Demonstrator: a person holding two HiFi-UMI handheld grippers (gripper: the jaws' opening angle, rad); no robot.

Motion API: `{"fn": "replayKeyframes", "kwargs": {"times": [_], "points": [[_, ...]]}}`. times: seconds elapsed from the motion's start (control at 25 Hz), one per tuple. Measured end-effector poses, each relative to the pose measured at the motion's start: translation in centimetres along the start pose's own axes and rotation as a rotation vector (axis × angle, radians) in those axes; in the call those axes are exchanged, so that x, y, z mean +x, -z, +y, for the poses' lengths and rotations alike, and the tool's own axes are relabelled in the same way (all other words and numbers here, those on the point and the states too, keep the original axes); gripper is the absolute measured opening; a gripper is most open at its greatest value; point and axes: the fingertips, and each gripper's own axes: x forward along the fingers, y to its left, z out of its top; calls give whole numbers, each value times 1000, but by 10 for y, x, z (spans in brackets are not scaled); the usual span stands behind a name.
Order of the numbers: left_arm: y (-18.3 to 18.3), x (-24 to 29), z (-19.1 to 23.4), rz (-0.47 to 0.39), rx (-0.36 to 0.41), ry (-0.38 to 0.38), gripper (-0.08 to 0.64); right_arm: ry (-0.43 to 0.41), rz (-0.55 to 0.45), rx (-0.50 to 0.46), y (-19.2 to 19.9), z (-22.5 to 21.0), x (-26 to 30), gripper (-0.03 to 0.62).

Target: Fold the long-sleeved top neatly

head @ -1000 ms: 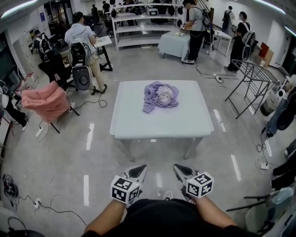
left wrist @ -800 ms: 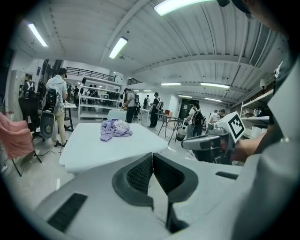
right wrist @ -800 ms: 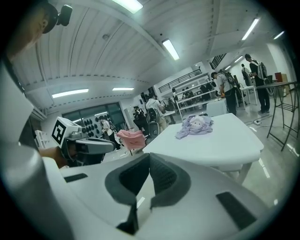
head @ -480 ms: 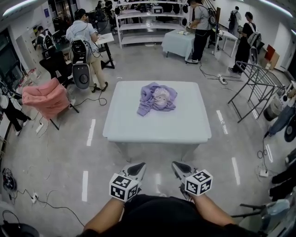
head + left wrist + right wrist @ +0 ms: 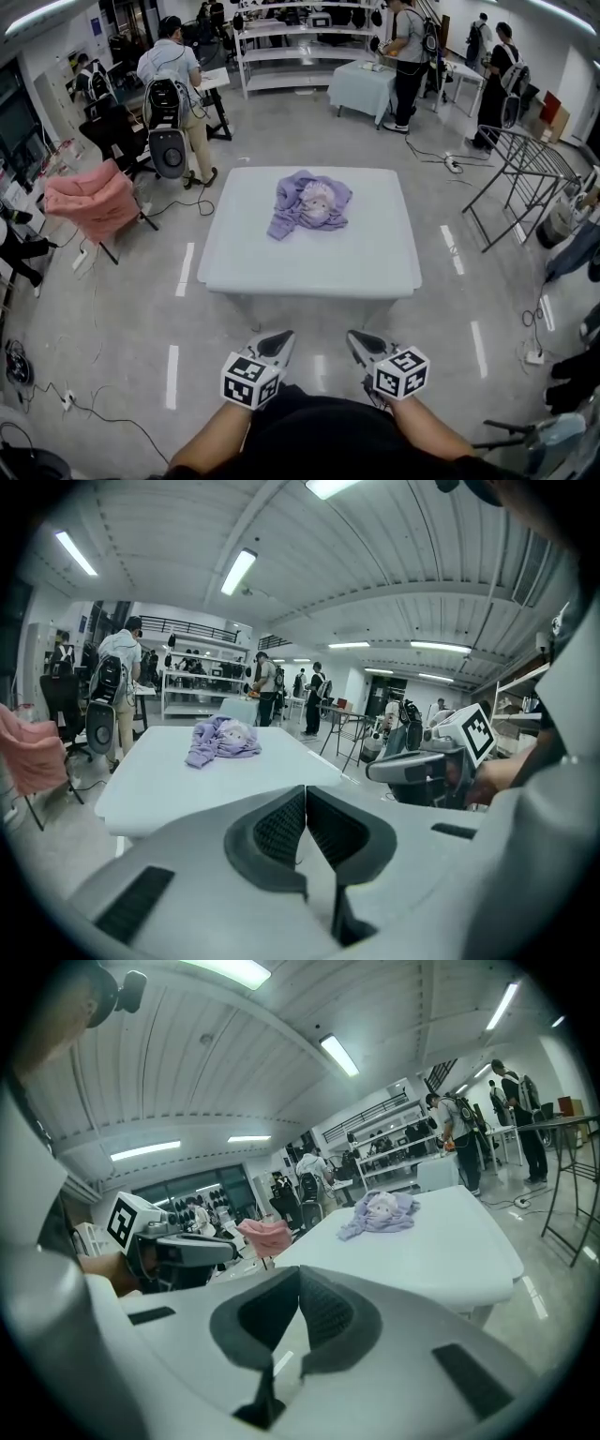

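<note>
A crumpled lilac long-sleeved top (image 5: pixel 308 202) lies in a heap on the far half of a white table (image 5: pixel 309 267); it also shows in the left gripper view (image 5: pixel 223 740) and the right gripper view (image 5: pixel 381 1212). My left gripper (image 5: pixel 277 343) and right gripper (image 5: pixel 359 343) hang side by side close to my body, short of the table's near edge and well apart from the top. Both are shut with nothing between the jaws, as seen at the left gripper (image 5: pixel 306 803) and right gripper (image 5: pixel 299 1288).
A chair draped in pink cloth (image 5: pixel 90 202) stands left of the table. A metal drying rack (image 5: pixel 520 169) stands to the right. Several people (image 5: pixel 176 89) work at benches and shelves (image 5: pixel 300 47) at the back. Cables (image 5: pixel 66 403) lie on the floor.
The table and top have come nearer and lower in the head view as I walk toward them. Both grippers stay shut and held in the same pose.
</note>
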Motion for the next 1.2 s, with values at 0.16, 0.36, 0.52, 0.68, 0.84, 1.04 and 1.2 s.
{"fn": "replayKeyframes", "kwargs": {"times": [0.16, 0.36, 0.52, 0.68, 0.84, 1.04, 1.2], "points": [[-5, 6, -4, 12, 13, 2, 6, 1, 1, 14, -2, -8, -3, 5], [-1, 6, -7, 34, 7, -3, 6, -3, 6, 33, 4, -11, -7, 5], [-2, 12, -5, 41, 10, 7, 6, 0, 6, 36, 3, -13, -3, 5], [-3, 22, -5, 42, 11, 25, 6, 11, 7, 38, 3, -19, -2, 5], [-10, 29, -4, 33, 12, 39, 6, 26, 9, 42, 1, -24, -2, 5], [-12, 37, 5, 37, 8, 42, 6, 41, 15, 52, 0, -34, 5, 5], [-7, 43, 19, 56, -3, 29, 6, 34, 27, 55, -2, -39, 19, 5]]}}
